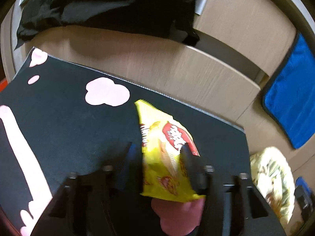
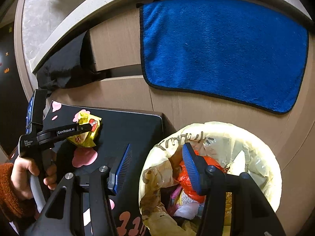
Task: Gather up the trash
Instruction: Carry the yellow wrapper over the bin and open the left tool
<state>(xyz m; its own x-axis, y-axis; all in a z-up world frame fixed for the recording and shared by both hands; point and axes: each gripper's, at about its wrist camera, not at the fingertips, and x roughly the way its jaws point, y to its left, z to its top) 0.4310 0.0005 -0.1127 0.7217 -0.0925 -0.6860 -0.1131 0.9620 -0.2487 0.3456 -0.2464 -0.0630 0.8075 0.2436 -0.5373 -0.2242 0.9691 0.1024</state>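
Note:
A yellow snack wrapper point(image 1: 167, 153) with a red logo is held in my left gripper point(image 1: 157, 155), lifted a little above a black mat with pink shapes point(image 1: 69, 122). It also shows in the right wrist view point(image 2: 86, 127), pinched by the left gripper point(image 2: 88, 127). My right gripper point(image 2: 155, 167) is open and empty, over the near rim of a trash bin lined with a pale yellow bag point(image 2: 256, 157). The bin holds orange and pink rubbish point(image 2: 189, 179). In the left wrist view the bin point(image 1: 273, 179) is at the lower right.
A blue towel point(image 2: 222, 53) hangs on the wooden cabinet front point(image 2: 122, 92) behind the bin; it also shows in the left wrist view point(image 1: 291, 102). A black cloth point(image 1: 110, 9) hangs from the counter edge, also in the right wrist view point(image 2: 65, 66).

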